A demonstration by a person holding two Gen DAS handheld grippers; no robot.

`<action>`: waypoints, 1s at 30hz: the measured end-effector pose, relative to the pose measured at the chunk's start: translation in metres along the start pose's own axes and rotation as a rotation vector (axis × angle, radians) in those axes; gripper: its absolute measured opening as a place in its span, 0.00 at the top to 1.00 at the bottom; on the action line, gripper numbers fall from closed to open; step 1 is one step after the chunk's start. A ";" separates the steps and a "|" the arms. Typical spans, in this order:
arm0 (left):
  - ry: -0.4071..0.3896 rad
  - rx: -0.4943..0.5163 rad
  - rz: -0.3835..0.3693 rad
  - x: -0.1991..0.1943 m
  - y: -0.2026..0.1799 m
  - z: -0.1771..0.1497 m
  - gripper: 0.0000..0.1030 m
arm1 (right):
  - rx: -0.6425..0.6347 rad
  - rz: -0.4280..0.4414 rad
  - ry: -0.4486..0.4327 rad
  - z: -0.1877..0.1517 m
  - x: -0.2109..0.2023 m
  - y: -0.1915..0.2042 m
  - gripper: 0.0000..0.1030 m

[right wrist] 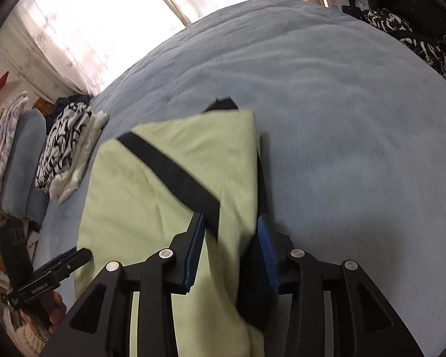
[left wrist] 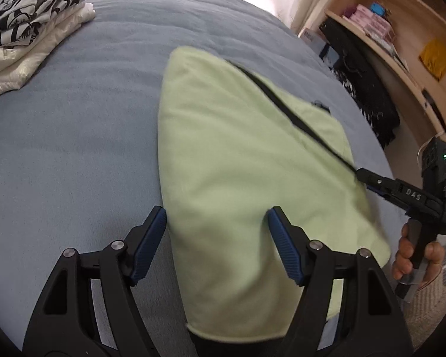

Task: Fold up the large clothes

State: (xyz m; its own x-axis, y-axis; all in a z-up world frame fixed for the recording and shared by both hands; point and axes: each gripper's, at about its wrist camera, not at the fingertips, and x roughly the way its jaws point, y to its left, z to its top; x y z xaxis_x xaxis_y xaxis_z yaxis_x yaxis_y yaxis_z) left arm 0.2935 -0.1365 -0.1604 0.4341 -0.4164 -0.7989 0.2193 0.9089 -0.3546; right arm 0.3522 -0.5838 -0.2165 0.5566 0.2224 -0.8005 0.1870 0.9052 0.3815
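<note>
Spread wide, the jaws of my left gripper [left wrist: 217, 220] hang over the near left edge of the pale green garment [left wrist: 238, 154], one blue pad off the cloth above the blue bed cover [left wrist: 74, 119], the other above the green fabric; neither presses on anything that I can see. On my right gripper [right wrist: 232, 238] the jaws stand partly apart with a fold of the same garment [right wrist: 163, 193] rising between them. Its blue pads flank the cloth, but I cannot tell whether they touch it, and I see no firm pinch. A black strap [right wrist: 175, 172] runs diagonally across the green fabric towards those jaws. The garment itself lies folded into a long panel in the middle of the bed. From the left wrist view I see the right gripper [left wrist: 368, 178] at the garment's right edge, a hand [left wrist: 413, 255] around its handle. Folded patterned clothes [left wrist: 29, 15] are stacked at the bed's far left corner.
</note>
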 end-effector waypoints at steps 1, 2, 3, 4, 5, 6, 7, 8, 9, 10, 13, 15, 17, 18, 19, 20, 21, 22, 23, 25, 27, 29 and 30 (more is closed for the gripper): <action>-0.004 -0.002 0.000 0.001 0.003 0.006 0.34 | 0.006 0.002 0.008 0.008 0.006 -0.001 0.63; -0.006 -0.005 0.001 0.002 0.005 0.013 0.34 | 0.012 0.003 0.016 0.017 0.013 -0.003 0.63; -0.006 -0.005 0.006 0.004 0.008 0.019 0.34 | 0.016 -0.005 0.023 0.028 0.022 -0.004 0.63; -0.007 -0.003 0.014 0.007 0.012 0.027 0.34 | 0.019 -0.022 0.025 0.037 0.028 -0.005 0.63; -0.009 -0.004 0.022 0.010 0.014 0.032 0.34 | 0.021 -0.026 0.024 0.045 0.036 -0.004 0.63; -0.007 -0.005 0.024 0.014 0.017 0.038 0.34 | 0.019 -0.031 0.027 0.052 0.042 -0.003 0.63; 0.000 -0.005 0.025 0.019 0.019 0.044 0.34 | 0.014 -0.038 0.034 0.057 0.048 -0.003 0.63; 0.006 -0.004 0.030 0.025 0.020 0.049 0.34 | 0.009 -0.045 0.042 0.062 0.055 -0.003 0.63; 0.015 -0.002 0.029 0.031 0.021 0.052 0.34 | 0.007 -0.048 0.051 0.065 0.061 -0.002 0.63; 0.020 0.000 0.026 0.035 0.020 0.055 0.34 | 0.005 -0.050 0.053 0.069 0.067 -0.002 0.65; 0.013 0.008 0.048 0.042 0.017 0.056 0.34 | -0.041 -0.088 0.001 0.073 0.068 0.000 0.97; -0.003 0.020 0.056 0.045 0.014 0.054 0.34 | -0.052 -0.123 -0.052 0.070 0.064 0.002 0.98; -0.019 0.046 0.085 0.050 0.012 0.052 0.32 | -0.045 -0.157 -0.051 0.066 0.073 0.001 0.98; -0.017 0.049 0.097 0.053 0.012 0.050 0.32 | -0.046 -0.167 -0.031 0.063 0.079 -0.002 0.98; -0.007 0.047 0.108 0.057 0.011 0.048 0.31 | -0.054 -0.184 -0.009 0.062 0.087 -0.004 0.98; 0.001 0.039 0.105 0.060 0.011 0.047 0.30 | -0.051 -0.188 0.005 0.061 0.092 -0.005 0.98; 0.004 0.033 0.097 0.061 0.013 0.048 0.29 | -0.048 -0.192 0.004 0.061 0.089 -0.004 0.98; 0.008 0.027 0.091 0.061 0.014 0.048 0.29 | -0.051 -0.197 0.006 0.062 0.087 -0.002 0.97; 0.009 0.027 0.090 0.059 0.015 0.049 0.29 | -0.053 -0.206 0.010 0.064 0.080 0.002 0.95; 0.003 0.047 0.116 0.051 0.013 0.048 0.30 | -0.064 -0.233 -0.004 0.063 0.063 0.008 0.84; -0.031 0.088 0.155 0.035 0.006 0.044 0.32 | -0.082 -0.287 -0.052 0.059 0.041 0.016 0.62; -0.075 0.113 0.166 0.014 -0.001 0.038 0.34 | -0.088 -0.275 -0.091 0.048 0.018 0.022 0.61; -0.097 0.123 0.163 0.002 -0.005 0.033 0.38 | -0.094 -0.253 -0.097 0.042 0.010 0.027 0.61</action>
State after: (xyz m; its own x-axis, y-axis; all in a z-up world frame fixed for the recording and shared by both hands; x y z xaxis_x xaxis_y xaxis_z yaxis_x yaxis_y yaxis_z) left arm 0.3222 -0.1424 -0.1446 0.5530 -0.2699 -0.7882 0.2422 0.9573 -0.1579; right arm 0.3967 -0.5729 -0.1946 0.5775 -0.0464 -0.8151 0.2568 0.9580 0.1274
